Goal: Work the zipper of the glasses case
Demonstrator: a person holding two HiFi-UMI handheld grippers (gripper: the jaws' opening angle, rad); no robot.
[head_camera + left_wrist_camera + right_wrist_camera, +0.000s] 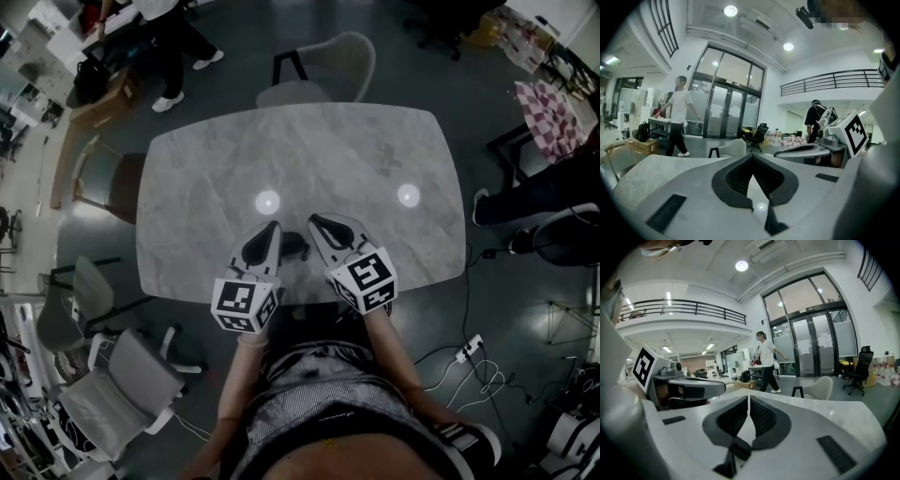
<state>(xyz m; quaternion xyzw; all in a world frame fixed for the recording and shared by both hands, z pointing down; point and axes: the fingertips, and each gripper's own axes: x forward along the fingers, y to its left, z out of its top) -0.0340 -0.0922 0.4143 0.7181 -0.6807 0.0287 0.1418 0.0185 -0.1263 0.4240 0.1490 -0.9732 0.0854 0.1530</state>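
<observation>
A small dark object, apparently the glasses case, lies on the grey marble table near its front edge. It sits between my two grippers and is mostly hidden by them. My left gripper is just left of it with its jaws shut together and nothing between the pads. My right gripper is just right of it, its jaws all but touching, with only a thin slit and nothing seen between them. Each gripper view shows the other gripper alongside. The zipper is not visible in any view.
A pale chair stands at the table's far edge, and more chairs stand to the left. A person walks beyond the far left corner. Two ceiling-light reflections lie on the tabletop.
</observation>
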